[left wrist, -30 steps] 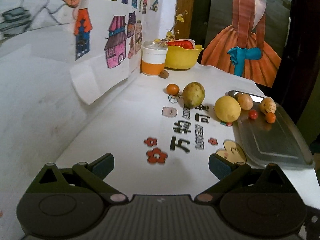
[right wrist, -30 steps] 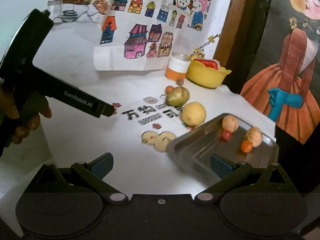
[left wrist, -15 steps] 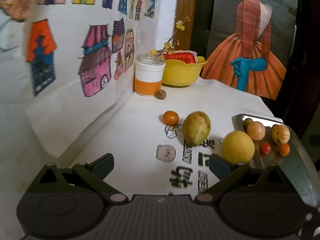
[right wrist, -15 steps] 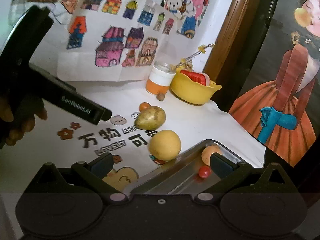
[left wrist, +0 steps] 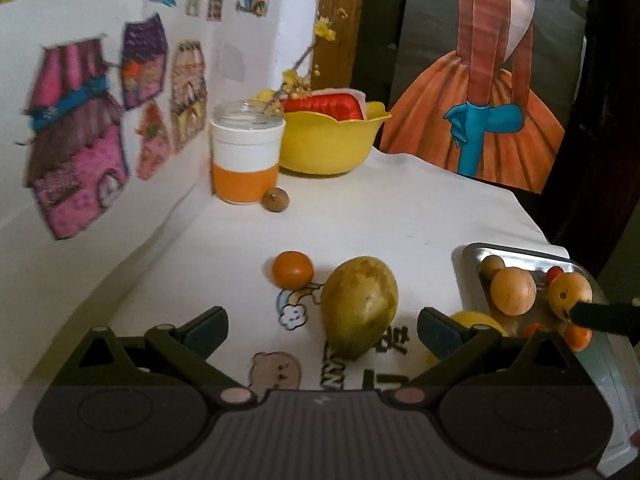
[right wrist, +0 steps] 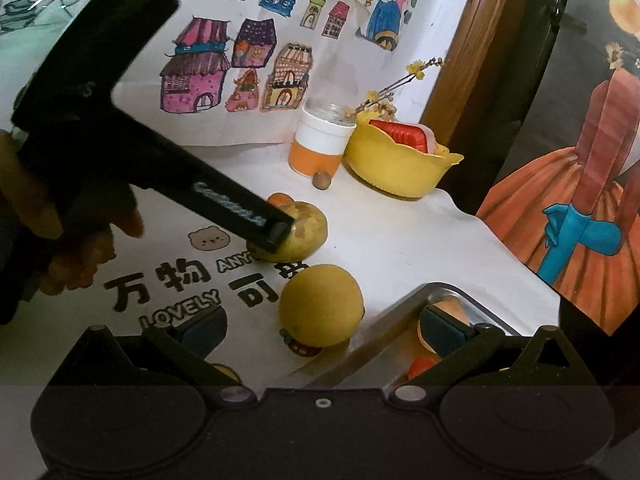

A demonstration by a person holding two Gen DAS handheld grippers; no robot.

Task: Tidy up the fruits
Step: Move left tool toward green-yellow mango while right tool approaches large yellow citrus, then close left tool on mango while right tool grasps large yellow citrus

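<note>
Two tongs, both spread and empty. Left tongs (left wrist: 322,328) straddle the mango (left wrist: 359,306) on the tabletop (left wrist: 380,220), its long axis running roughly along their reach, slightly tilted. Right tongs (right wrist: 322,326) face the yellow citrus (right wrist: 321,310) beside the steel tray (right wrist: 404,307).

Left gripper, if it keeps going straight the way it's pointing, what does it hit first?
Most likely the green-yellow mango. It lies on the white table between the open fingers of the left gripper, right of centre. Depth is uncertain; the small orange fruit sits further back.

A home: children's drawings (right wrist: 224,76) taped above a tablecloth (left wrist: 380,216).
</note>
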